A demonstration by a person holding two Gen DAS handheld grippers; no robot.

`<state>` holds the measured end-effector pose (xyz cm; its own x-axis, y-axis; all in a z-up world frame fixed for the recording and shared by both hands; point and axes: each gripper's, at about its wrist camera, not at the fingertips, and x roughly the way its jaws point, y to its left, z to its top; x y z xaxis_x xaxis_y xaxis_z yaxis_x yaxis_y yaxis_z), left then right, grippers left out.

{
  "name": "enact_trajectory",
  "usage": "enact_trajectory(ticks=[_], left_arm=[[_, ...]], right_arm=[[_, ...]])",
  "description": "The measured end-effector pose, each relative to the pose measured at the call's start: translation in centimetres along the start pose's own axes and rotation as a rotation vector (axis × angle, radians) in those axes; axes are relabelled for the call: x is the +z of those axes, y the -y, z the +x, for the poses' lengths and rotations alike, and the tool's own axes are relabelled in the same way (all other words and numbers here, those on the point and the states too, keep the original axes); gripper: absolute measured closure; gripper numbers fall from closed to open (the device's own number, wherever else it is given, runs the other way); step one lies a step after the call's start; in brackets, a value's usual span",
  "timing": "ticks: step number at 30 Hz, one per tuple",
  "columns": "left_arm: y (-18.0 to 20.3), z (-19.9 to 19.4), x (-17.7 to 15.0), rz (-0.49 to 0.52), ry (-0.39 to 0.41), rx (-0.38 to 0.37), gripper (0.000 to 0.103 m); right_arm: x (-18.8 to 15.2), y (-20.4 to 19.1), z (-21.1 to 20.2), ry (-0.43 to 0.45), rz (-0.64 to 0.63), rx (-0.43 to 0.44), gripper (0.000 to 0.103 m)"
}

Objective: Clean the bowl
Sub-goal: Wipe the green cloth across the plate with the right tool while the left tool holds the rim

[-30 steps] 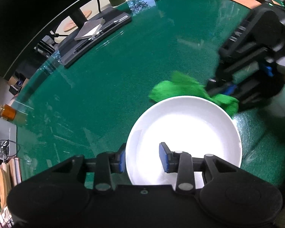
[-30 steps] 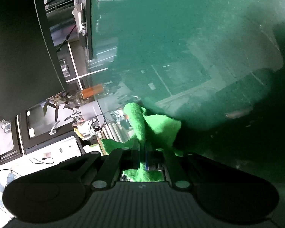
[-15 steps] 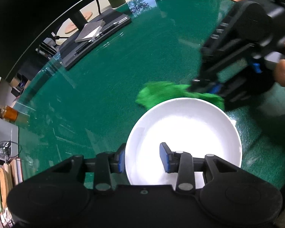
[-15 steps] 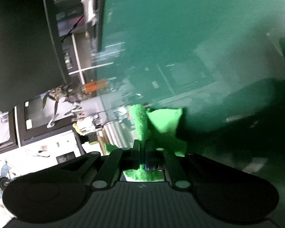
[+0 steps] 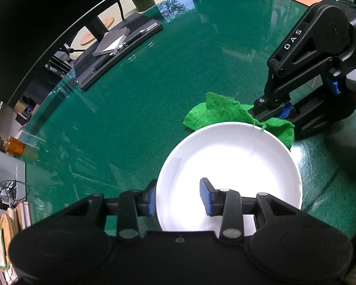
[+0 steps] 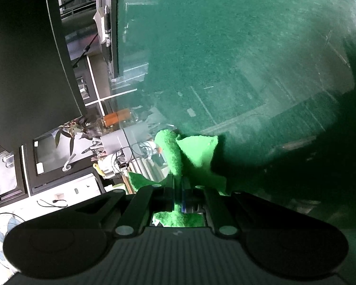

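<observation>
Two tools: both in play, one per hand.
Left tool (image 5: 178,197): jaws astride the near rim of the bowl (image 5: 227,166), one pad against the outer wall, the other inside the basin; real clamping pressure impossible to confirm.
Right tool (image 5: 261,116): pressed together, pinching the green cloth (image 5: 225,111) near one edge, most of the cloth hanging free.
Bowl location: on the green bench (image 5: 154,95), directly below the left wrist camera, white and empty, no dirt visible inside.
Cloth location: just beyond the far rim, touching it, one loose thread over the lip; not yet inside the basin.
Step, judged: about to bring cloth over the rim and start wiping; most of the job ahead.
Risk 1: bowl skidding or spinning on the glossy bench under wipe force, if left hold loose.
Risk 2: bowl tipping toward the left tool, from pushing down on the far rim instead of the basin.
Risk 3: cloth slipping out of the thin edge pinch, from drag against the bowl wall.
Risk 4: hard tips of the right tool scraping the bowl, with so little cloth ahead of them.
Risk 5: tools colliding inside the bowl, inner left pad in the wipe path.
</observation>
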<state>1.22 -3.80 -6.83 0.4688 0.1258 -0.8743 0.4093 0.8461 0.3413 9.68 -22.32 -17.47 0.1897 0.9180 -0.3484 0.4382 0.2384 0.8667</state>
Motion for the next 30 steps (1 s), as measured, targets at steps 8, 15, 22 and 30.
enact_trajectory(ticks=[8,15,22,30], left_arm=[[0.0,0.2,0.1,0.004,0.002,0.008,0.066],[-0.2,0.3,-0.1,0.027,0.024,-0.004,0.066],[-0.2,0.5,-0.3,0.043,0.052,-0.002,0.066],[-0.6,1.0,0.2,0.171,0.096,-0.083,0.065]], right_arm=[[0.0,-0.1,0.0,0.006,-0.001,0.002,0.096],[-0.5,0.0,-0.7,0.011,-0.002,0.002,0.096],[0.3,-2.6,2.0,0.003,-0.057,-0.001,0.096],[-0.6,-2.4,0.2,0.02,-0.06,0.013,0.096]])
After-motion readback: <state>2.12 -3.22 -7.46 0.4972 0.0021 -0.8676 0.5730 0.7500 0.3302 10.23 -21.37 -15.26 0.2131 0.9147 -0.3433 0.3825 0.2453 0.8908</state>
